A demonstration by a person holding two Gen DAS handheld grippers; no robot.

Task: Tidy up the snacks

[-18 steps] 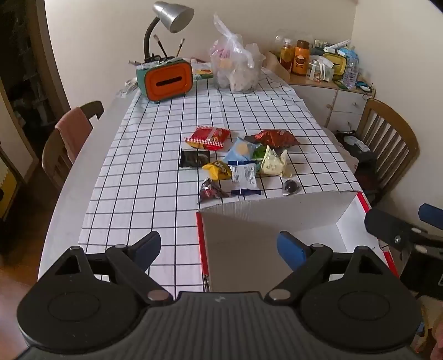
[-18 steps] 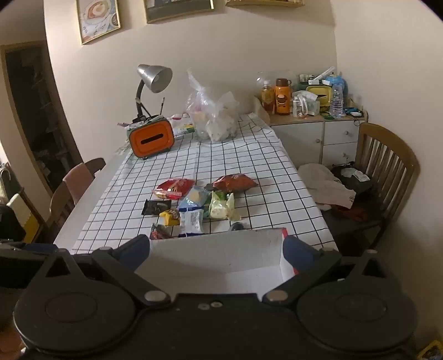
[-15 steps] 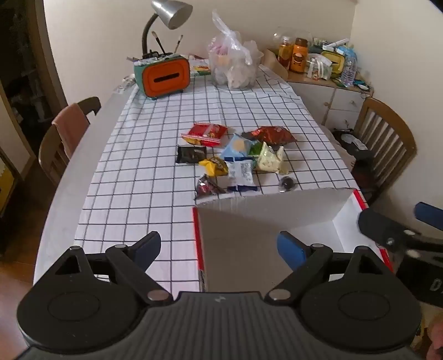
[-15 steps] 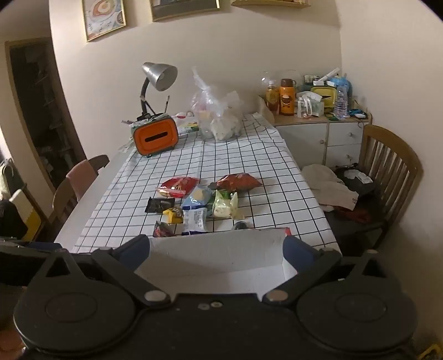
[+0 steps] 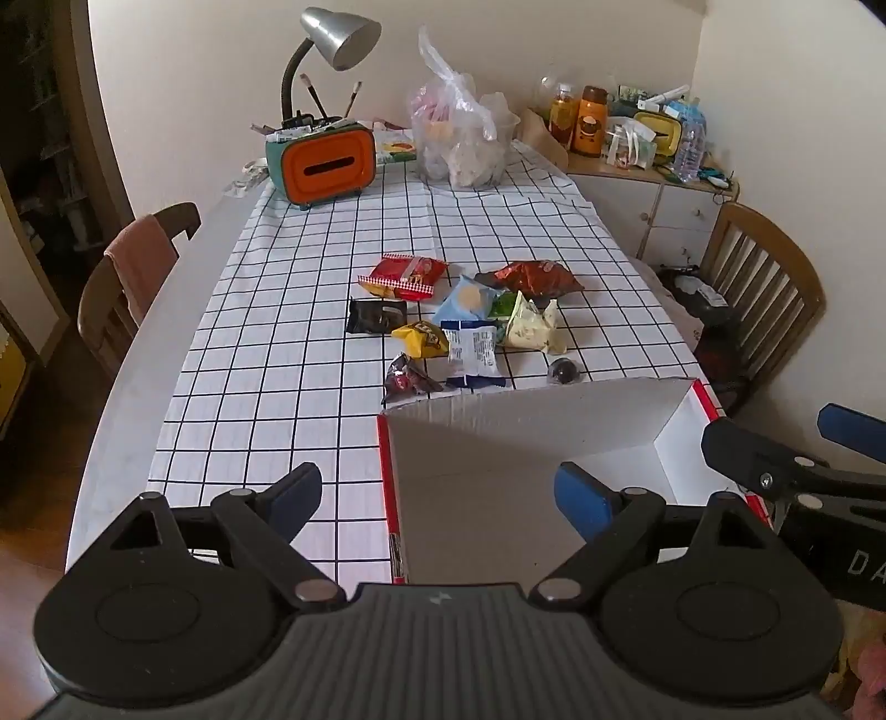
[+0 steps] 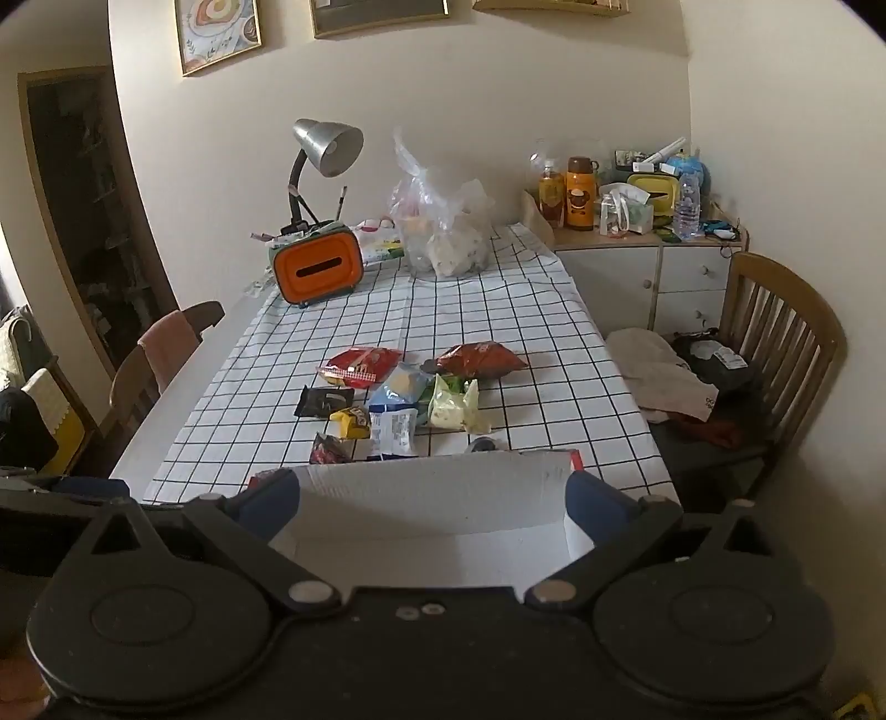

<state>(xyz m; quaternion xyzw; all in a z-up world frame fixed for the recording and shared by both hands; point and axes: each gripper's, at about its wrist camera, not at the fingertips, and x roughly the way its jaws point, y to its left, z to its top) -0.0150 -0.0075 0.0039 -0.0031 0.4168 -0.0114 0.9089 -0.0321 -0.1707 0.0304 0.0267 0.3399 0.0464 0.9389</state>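
Note:
Several snack packets lie in a loose pile mid-table: a red packet (image 5: 404,275), a dark red bag (image 5: 537,277), a black packet (image 5: 375,317), a yellow one (image 5: 422,339), a blue-white one (image 5: 473,349) and a pale bag (image 5: 531,329). The same pile (image 6: 398,399) appears in the right wrist view. An open white box with red outside (image 5: 526,421) (image 6: 498,476) stands at the near edge, nothing visible inside. My left gripper (image 5: 434,487) hovers open over the box's near-left corner. My right gripper (image 6: 432,498) hangs open above the box, and one of its fingers (image 5: 742,451) shows at the right.
At the far end of the checked tablecloth (image 5: 277,354) stand an orange tissue box (image 5: 324,163), a desk lamp (image 5: 338,33) and a full plastic bag (image 5: 459,144). Chairs flank the table: left (image 5: 133,277), right (image 5: 764,282). A cluttered cabinet (image 6: 637,266) stands by the wall.
Both views have drifted only slightly. The jaws of both grippers stand as wide as before, and the snacks and box have not moved.

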